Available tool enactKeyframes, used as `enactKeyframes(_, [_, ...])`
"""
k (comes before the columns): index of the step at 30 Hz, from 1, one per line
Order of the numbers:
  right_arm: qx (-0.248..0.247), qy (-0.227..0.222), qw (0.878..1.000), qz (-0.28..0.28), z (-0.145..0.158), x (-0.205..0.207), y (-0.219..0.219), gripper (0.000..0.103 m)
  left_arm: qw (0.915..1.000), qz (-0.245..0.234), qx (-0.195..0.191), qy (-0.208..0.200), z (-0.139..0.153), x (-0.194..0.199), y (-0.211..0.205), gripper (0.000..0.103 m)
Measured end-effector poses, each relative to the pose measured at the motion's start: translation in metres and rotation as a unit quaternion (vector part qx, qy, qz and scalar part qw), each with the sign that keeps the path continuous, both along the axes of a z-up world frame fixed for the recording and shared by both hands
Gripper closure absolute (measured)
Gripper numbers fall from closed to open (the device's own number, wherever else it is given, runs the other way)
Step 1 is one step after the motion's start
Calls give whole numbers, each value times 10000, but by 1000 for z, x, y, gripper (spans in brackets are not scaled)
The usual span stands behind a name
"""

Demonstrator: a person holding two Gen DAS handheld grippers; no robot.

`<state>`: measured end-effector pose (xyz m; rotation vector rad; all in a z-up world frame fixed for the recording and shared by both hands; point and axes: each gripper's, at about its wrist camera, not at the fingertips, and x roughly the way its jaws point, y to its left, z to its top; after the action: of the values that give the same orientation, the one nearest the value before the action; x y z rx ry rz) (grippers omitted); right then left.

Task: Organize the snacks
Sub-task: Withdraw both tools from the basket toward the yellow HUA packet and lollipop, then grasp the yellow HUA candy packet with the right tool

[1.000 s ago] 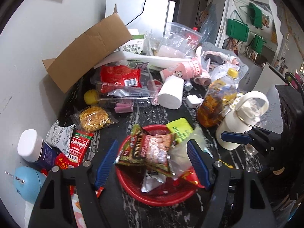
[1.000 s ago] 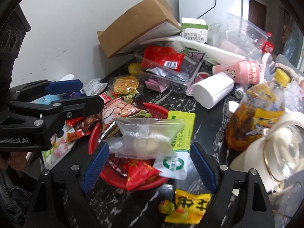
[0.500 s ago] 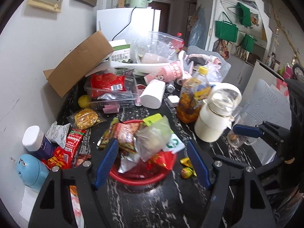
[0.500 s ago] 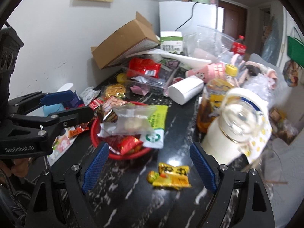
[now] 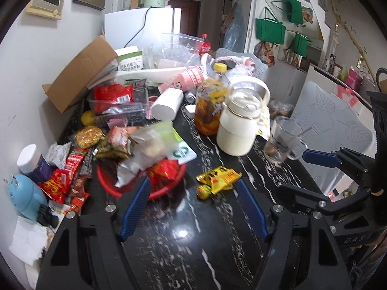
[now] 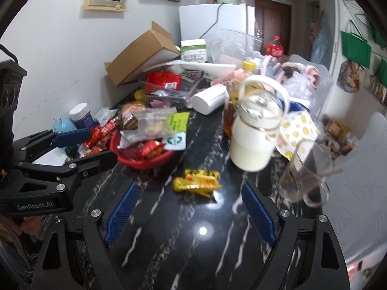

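Both grippers hung empty, jaws apart: the left gripper [image 5: 193, 207] and the right gripper [image 6: 191, 213]. The red basket [image 5: 169, 188] sat heaped with snacks at ten o'clock. Yellow packets [image 6: 197, 183] lay loose at twelve o'clock, probably the next pickup, needing a low, centred approach.

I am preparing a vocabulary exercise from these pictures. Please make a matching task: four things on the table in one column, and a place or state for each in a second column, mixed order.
Things
1. red basket
2. yellow snack packets
3. white roll
4. glass mug

Places or states
A. lying on its side, beyond the basket
B. piled with snack bags
C. flat on the bare black table top, beside the basket
D. upright, next to the cream-coloured jug

Pairs: 1-B, 2-C, 3-A, 4-D
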<state>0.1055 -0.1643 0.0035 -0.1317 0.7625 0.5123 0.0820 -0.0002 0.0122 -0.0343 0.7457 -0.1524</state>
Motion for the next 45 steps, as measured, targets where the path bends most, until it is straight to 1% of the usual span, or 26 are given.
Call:
enactKeyframes(7, [57,201,9994,-274,-18,-10,-21,16,9997,-197,53,136,-24,-7,-18,29])
enactKeyframes(14, [-26,340,9981,-514,-39,-12,-31,16,9991,-302,-80,289,-49,-6,-23,29])
enactKeyframes(19, [-29,400,9979,-516,-52,-11,-30,16,9985,-288,-190,423,-69,-1,-22,29])
enactKeyframes(25, [58,477,9978,-456,-66,-5,-26,16,9978,-324,-164,549,-90,7,-19,29])
enactKeyframes(32, [217,561,9975,-363,-73,15,-20,16,9978,-266,-192,580,-101,17,-14,29])
enactKeyframes(37, [355,618,9969,-338,-75,36,-13,16,9983,-135,-88,558,-103,26,-6,29])
enactKeyframes(45, [157,827,9962,-218,-87,78,7,16,9976,-68,-157,671,-109,43,4,29])
